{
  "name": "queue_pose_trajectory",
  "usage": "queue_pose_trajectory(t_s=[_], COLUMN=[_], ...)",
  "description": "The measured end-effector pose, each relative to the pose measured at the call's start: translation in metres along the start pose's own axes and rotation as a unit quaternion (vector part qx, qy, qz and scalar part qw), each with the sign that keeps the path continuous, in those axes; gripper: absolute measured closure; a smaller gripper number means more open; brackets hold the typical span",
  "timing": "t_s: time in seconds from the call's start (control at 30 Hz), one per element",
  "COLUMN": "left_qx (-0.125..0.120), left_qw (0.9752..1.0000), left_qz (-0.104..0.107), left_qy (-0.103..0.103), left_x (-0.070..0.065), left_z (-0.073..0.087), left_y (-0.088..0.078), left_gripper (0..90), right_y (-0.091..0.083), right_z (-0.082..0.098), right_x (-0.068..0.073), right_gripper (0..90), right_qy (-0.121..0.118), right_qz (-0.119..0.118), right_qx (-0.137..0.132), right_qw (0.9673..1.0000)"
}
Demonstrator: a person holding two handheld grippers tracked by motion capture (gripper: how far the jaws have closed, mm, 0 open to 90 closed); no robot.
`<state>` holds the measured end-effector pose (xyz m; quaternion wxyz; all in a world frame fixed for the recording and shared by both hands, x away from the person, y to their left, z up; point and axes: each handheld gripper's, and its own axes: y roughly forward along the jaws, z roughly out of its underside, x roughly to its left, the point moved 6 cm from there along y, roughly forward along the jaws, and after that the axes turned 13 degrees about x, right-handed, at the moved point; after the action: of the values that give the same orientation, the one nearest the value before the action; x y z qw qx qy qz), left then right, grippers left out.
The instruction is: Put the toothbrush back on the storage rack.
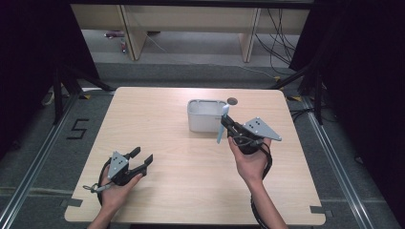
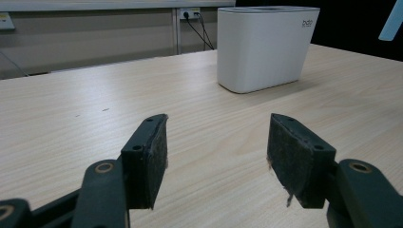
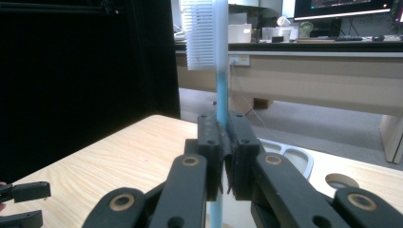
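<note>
Right claw (image 3: 222, 142) is pinching a light-blue plastic toothbrush (image 3: 219, 57) by its handle, bristles up, held above the pale wooden desk (image 1: 191, 167) just beside the white oval plastic holder (image 1: 205, 116); the brush's white bristle head stands well above the jaws in the right gripper view; left claw (image 2: 216, 156) hovers low over the desk near the front-left edge, jaws spread wide with nothing between them, the holder well ahead of it.
</note>
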<state>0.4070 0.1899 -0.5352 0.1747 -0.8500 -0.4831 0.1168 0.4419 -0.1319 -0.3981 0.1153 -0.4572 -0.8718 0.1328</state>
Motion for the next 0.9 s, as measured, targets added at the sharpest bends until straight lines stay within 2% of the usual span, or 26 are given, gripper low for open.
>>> queue_pose_trajectory(t_s=[0.17, 0.3, 0.4, 0.6, 0.8, 0.87, 0.9], left_qx=[-0.001, 0.001, 0.001, 0.001, 0.002, 0.002, 0.002], left_qw=[1.0000, 1.0000, 1.0000, 1.0000, 1.0000, 1.0000, 1.0000], left_qz=[-0.003, -0.003, -0.001, -0.002, -0.002, -0.003, -0.003], left_qy=[0.001, 0.003, 0.003, 0.001, 0.001, 0.001, 0.001], left_x=[-0.001, -0.001, -0.001, -0.001, -0.001, -0.001, -0.001], left_z=[0.000, 0.000, 0.000, 0.000, 0.000, 0.000, 0.000], left_y=[0.000, 0.000, 0.000, 0.000, 0.000, 0.000, 0.000], left_gripper=[38.8, 38.7, 38.7, 38.7, 38.7, 38.7, 38.8], right_y=[0.003, 0.004, 0.005, 0.007, 0.008, 0.009, 0.010], right_z=[-0.004, -0.008, -0.010, -0.015, -0.020, -0.022, -0.024], right_x=[-0.001, -0.004, -0.004, -0.008, -0.013, -0.014, -0.014], right_gripper=[86.1, 86.1, 86.1, 86.1, 86.1, 86.1, 86.1], right_qy=[0.006, -0.002, 0.003, -0.007, -0.002, -0.008, -0.004], right_qz=[-0.004, 0.008, 0.002, 0.010, 0.014, 0.019, 0.017], right_qx=[-0.006, -0.007, -0.005, -0.012, -0.012, -0.016, -0.021], right_qw=[1.0000, 0.9999, 1.0000, 0.9999, 0.9998, 0.9997, 0.9996])
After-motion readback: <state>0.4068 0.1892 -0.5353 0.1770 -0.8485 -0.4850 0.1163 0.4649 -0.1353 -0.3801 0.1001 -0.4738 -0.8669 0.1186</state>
